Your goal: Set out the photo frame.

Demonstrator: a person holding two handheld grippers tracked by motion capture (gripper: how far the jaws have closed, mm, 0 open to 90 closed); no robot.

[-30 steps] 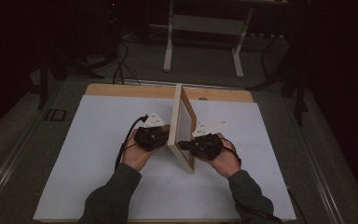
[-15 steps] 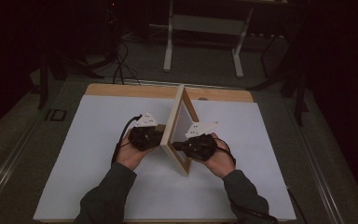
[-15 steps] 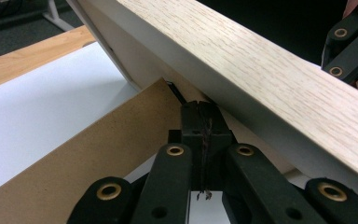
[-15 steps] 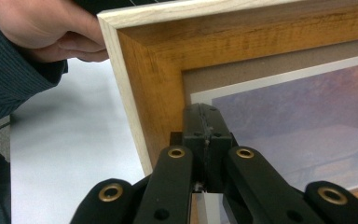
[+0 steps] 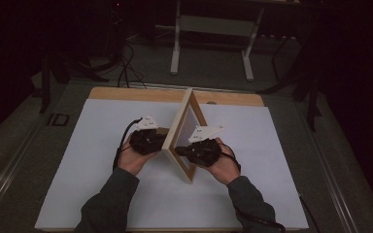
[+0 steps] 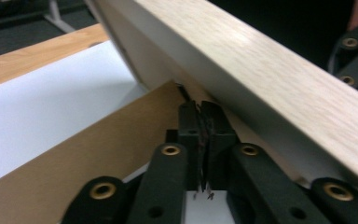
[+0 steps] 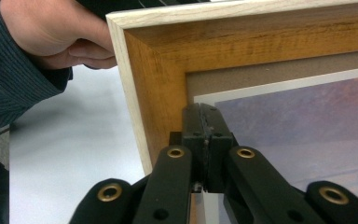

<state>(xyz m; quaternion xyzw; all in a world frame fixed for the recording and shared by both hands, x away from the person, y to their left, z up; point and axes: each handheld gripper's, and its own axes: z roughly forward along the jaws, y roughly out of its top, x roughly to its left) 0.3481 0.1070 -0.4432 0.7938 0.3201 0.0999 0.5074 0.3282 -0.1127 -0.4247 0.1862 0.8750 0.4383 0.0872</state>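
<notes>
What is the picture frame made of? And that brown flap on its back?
The picture frame looks like wood: pale outer edge, darker orange-brown face, both with grain lines, matte. It could be a printed wood-look coating. The brown flap looks like smooth, flat fibreboard or stiff card, without grain.

The picture frame (image 5: 183, 133) stands tilted on edge in the middle of the surface (image 5: 281, 145), a wall across it. Left of the frame, the left hand-held gripper (image 5: 161, 138) crowds its back; right of it, the right hand-held gripper (image 5: 180, 151) crowds its glass front. Farther out from the frame on both sides, and in front of it, the white sheet lies bare.
</notes>
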